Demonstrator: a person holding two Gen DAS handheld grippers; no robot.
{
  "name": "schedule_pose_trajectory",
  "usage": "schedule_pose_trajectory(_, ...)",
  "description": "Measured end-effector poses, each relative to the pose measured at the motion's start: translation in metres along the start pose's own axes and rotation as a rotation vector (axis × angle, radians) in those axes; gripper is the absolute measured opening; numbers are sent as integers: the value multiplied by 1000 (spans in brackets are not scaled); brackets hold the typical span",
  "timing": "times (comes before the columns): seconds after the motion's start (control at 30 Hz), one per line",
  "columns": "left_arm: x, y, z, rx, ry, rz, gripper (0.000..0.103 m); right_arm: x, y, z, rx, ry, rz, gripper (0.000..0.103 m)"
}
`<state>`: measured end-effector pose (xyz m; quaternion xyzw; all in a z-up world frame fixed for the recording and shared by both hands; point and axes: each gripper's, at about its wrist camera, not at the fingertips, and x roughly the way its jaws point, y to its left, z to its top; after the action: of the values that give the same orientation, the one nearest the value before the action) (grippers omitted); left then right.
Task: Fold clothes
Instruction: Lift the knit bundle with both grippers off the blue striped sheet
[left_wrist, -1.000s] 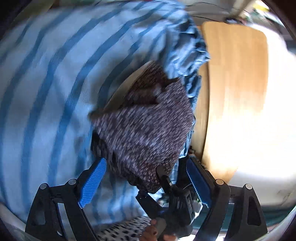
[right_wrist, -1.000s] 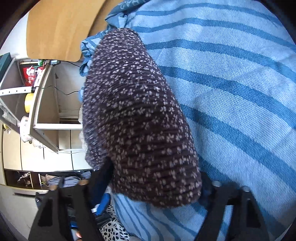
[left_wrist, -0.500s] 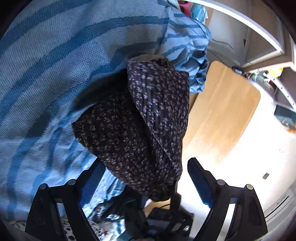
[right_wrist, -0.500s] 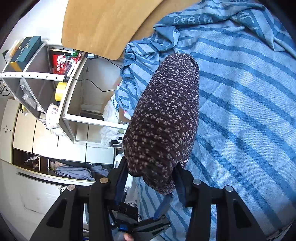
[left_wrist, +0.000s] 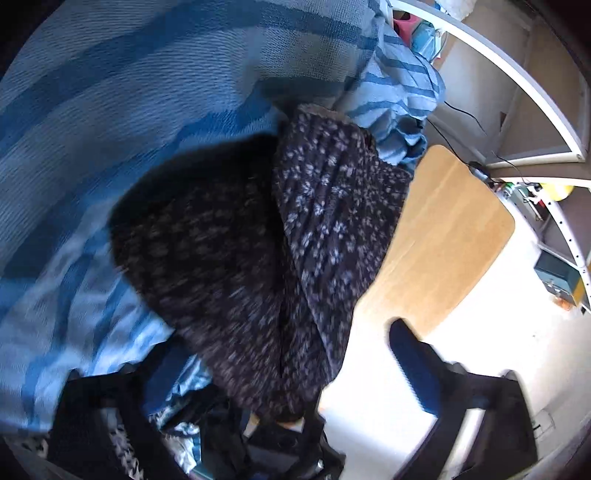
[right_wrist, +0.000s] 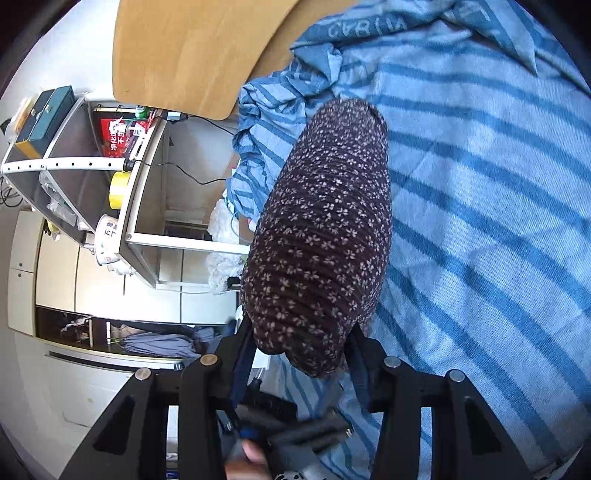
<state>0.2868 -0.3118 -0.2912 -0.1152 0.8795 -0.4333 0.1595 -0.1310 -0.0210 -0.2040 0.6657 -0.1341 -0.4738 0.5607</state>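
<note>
Right gripper (right_wrist: 301, 354) clamped on a dark floral garment (right_wrist: 325, 229); left gripper (left_wrist: 291, 373) spread wide around the same cloth.

In the right wrist view the two black fingers press on the lower end of the bunched, ribbed garment with small pale flowers, which stretches away from the jaws above a blue striped blanket (right_wrist: 480, 206). In the left wrist view, blurred by motion, the blue-padded fingers (left_wrist: 413, 369) stand far apart, with the garment (left_wrist: 280, 251) draped between them and its lower end hanging toward the gripper body. The blanket (left_wrist: 140, 88) fills the left; a light wooden board (left_wrist: 443, 236) and a white shelf frame (left_wrist: 517, 96) sit to the right.
</note>
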Motion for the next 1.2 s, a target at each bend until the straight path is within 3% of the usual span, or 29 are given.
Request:
schedule_pose_trajectory(0.1, 16, 9, 4, -10, 23, 55, 103, 2, 1, 0, -9, -1, -8, 49)
schedule_pose_trajectory(0.23, 14, 7, 13, -14, -31, 57, 100, -1, -1, 0, -17, 10, -47, 50)
schedule_pose_trajectory(0.3, 16, 1, 19, -3, -33, 106, 86, -5, -5, 0, -17, 18, -74, 55)
schedule_pose_trajectory(0.37, 17, -4, 19, 21, -20, 156, 69, -13, -12, 1, -1, 3, -86, 68)
schedule_pose_trajectory(0.43, 16, -5, 19, 34, 4, 146, 62, -22, -19, 2, 16, -11, -98, 83)
schedule_pose_trajectory(0.47, 15, -5, 19, 34, 19, 134, 59, -27, -22, 2, 24, -19, -104, 85)
schedule_pose_trajectory(0.6, 9, -7, 25, 6, 43, 116, 56, -47, -42, 14, 89, -97, -107, 87)
schedule_pose_trajectory(0.67, 9, -14, 28, 37, 55, 154, 55, -41, -49, 28, 117, -100, -82, 87)
schedule_pose_trajectory(0.87, 10, -26, 35, 77, 89, 197, 55, 31, -37, 83, 13, 42, -82, 89)
schedule_pose_trajectory(1.0, 20, -51, 56, 79, 126, 236, 55, 69, -38, 104, 30, 110, -26, 93)
schedule_pose_trajectory(1.13, 32, -58, 67, 141, 192, 341, 55, 93, -40, 115, 18, 139, -59, 95)
schedule_pose_trajectory(1.2, 36, -64, 66, 204, 224, 406, 55, 98, -45, 119, 48, 120, -72, 88)
